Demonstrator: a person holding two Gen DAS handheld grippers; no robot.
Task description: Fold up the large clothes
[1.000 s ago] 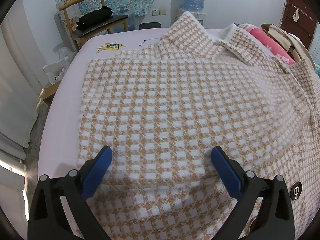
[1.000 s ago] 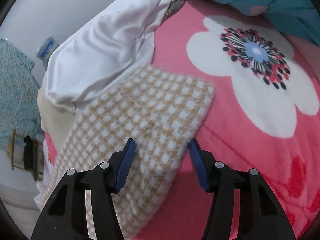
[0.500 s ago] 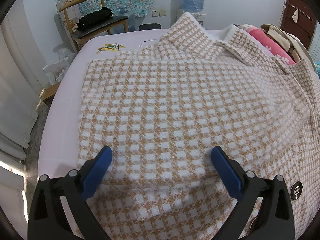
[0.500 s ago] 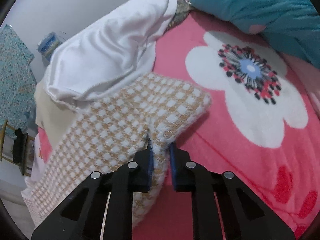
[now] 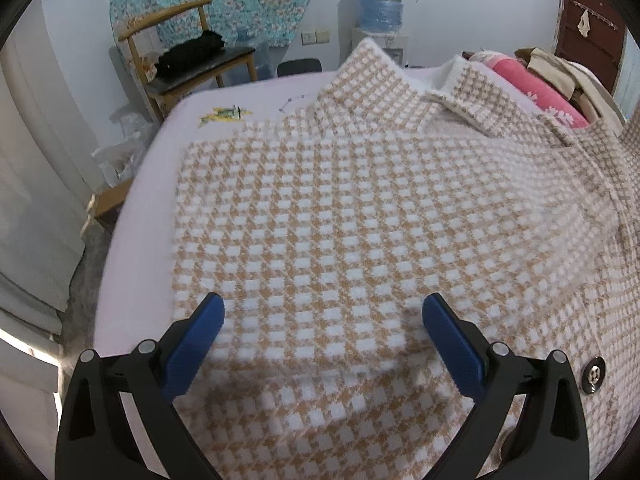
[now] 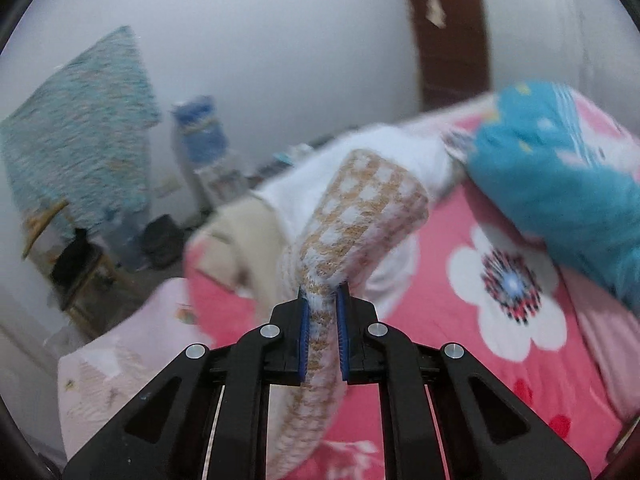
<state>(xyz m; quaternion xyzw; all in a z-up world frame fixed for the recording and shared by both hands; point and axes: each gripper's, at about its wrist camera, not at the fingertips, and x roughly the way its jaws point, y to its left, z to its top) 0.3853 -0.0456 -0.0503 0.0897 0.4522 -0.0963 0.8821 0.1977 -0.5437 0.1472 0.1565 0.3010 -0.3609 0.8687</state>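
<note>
Right wrist view: right gripper (image 6: 322,312) fingers pinch houndstooth coat (image 5: 360,208) sleeve cuff (image 6: 360,216), raised ahead over pink floral blanket (image 6: 480,360). Left gripper (image 5: 322,320) fingers wide, coat body beneath on bed (image 5: 136,248). Step: sleeve fold. Next: carry cuff across body.

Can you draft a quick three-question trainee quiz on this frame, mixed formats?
1. True or false: the left tongs are clamped on the houndstooth coat.
2. Multiple choice: the right tongs pinch A) the pink floral blanket B) the coat's sleeve C) the teal blanket.
3. Fill in: beyond the bed, in the left wrist view, a black bundle lies on a wooden ____.

Key
1. False: they are open above the coat's flat body.
2. B: the sleeve is gripped, above the pink floral blanket.
3. chair.
</note>
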